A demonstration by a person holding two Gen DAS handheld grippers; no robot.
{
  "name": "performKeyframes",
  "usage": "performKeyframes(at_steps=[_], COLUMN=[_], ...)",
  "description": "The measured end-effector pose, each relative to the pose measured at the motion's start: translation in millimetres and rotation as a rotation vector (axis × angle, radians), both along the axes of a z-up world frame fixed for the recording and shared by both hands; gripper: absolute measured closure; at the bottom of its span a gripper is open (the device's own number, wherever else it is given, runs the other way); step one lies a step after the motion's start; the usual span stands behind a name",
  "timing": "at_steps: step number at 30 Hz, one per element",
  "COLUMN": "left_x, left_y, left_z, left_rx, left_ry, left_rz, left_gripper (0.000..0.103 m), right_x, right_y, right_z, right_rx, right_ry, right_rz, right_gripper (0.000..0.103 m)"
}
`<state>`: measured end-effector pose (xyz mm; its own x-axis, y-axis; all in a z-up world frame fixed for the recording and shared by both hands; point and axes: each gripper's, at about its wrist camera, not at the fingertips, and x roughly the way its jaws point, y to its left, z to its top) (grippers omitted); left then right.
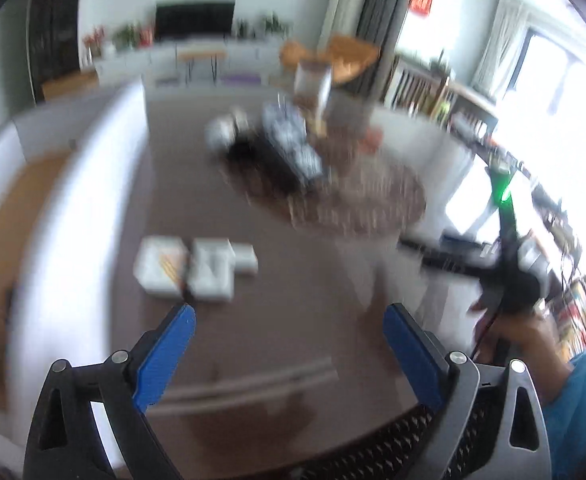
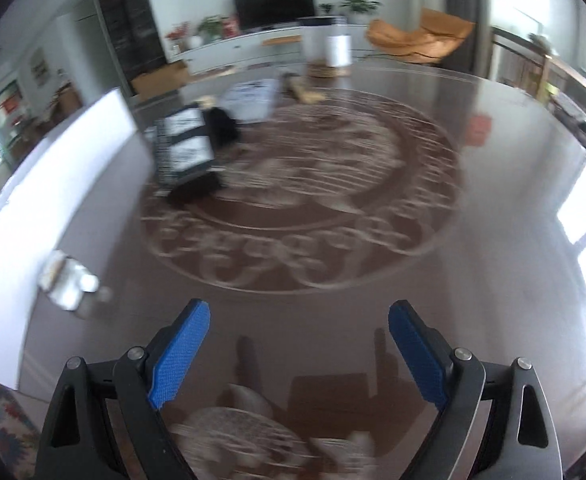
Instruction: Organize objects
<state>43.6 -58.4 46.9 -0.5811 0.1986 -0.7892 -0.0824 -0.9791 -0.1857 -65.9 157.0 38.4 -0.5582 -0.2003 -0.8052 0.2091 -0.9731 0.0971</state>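
Both views are motion-blurred. My left gripper [image 1: 291, 312] is open and empty above the glossy brown round table [image 1: 277, 344]. A white box-like object [image 1: 193, 268] lies just beyond its left fingertip. A black-and-white patterned box [image 1: 289, 144] stands farther back on the table's ornate middle. My right gripper [image 2: 299, 312] is open and empty over the table [image 2: 493, 240]. The patterned box [image 2: 183, 148] stands far left of it, and the blurred white object [image 2: 67, 280] lies at the left. The other gripper [image 1: 513, 272], held in a hand, shows at right in the left wrist view.
A white container [image 2: 329, 46] and pale items [image 2: 307, 94] stand at the table's far side. A white chair back [image 1: 73, 200] borders the table's left edge. An orange armchair [image 2: 421, 36], TV console and plants are in the room behind.
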Motion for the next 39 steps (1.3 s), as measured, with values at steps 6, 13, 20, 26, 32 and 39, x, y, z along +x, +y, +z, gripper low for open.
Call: performKeyframes(at_steps=[6, 13, 20, 26, 32, 39], left_x=[-7.8, -12.4, -12.9, -18.8, -16.9, -16.5], left_y=[4.4, 15.7, 9.3, 9.6, 9.8, 9.8], left_z=[-57.3, -71.9, -73.3, -76.4, -75.6, -76.0], left_rx=[-0.064, -0.199, -0.194, -0.193, -0.193, -0.193], left_ry=[-0.142, -0.132, -0.12, -0.117, -0.117, -0.115], left_rz=[0.064, 0.089, 0.097, 0.101, 0.101, 0.101], left_gripper=[0.007, 0.004, 0.0, 0.0, 0.0, 0.0], right_x=[-3.9, -16.1, -7.6, -7.5, -8.4, -8.4], right_y=[24.2, 26.5, 33.2, 24.5, 15.4, 14.4], right_z=[-2.0, -8.5, -8.5, -9.9, -12.9, -13.5], right_rx=[0.054, 0.017, -0.034, 0.008, 0.065, 0.064], right_ry=[0.026, 0.039, 0.029, 0.019, 0.009, 0.01], right_rz=[-0.019, -0.021, -0.04, -0.029, -0.014, -0.013], right_gripper=[0.011, 0.011, 0.011, 0.006, 0.005, 0.005])
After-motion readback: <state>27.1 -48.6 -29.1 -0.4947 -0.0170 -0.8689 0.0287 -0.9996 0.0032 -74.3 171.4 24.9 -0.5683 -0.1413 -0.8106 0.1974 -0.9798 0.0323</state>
